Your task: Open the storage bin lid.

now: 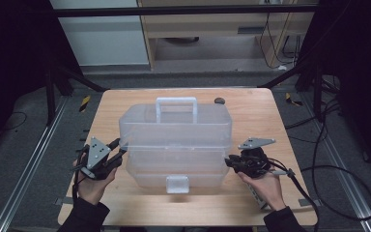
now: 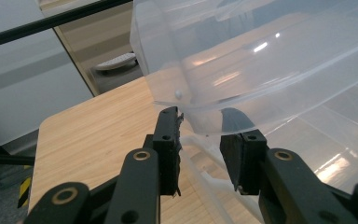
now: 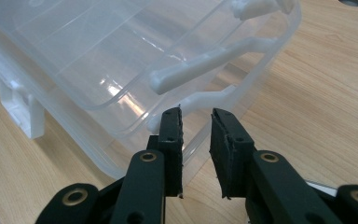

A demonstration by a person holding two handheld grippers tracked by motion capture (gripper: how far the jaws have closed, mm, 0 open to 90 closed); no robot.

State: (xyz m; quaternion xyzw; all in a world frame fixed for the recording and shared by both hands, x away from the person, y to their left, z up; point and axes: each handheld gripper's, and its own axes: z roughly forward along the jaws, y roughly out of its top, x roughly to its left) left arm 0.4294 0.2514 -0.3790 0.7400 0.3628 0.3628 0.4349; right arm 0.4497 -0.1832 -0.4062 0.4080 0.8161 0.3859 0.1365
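Standing in the middle of the wooden counter (image 1: 258, 116): a clear plastic tiered box (image 1: 176, 140) with a white carry handle (image 1: 176, 104) raised on its lid and a white latch (image 1: 177, 184) on the side facing the near edge. Lying close to the far edge, just beyond the box's far right corner, a small dark round thing (image 1: 219, 100), too small to tell what. Nothing between either claw and the box's ends. Coming in from the near edge, left hand (image 1: 94, 186) gripping the left claw (image 1: 121, 147) near the near left corner, pointed rightward and slightly away toward the box's left end; in the left gripper view, left claw (image 2: 200, 149) with jaws set moderately apart, the lower edge of the box's upper tier (image 2: 261, 60) sitting just above and between the tips, pads not clearly pressing on it. Right hand (image 1: 265, 188) holding the right claw (image 1: 228, 162) at the box's right end, pointed leftward; in the right gripper view, right claw (image 3: 196, 140) with a narrow gap between the jaws, tips just short of a white hinge arm (image 3: 200, 70) on the box's side wall, nothing gripped. Box interior clear-walled, no contents to be made out.
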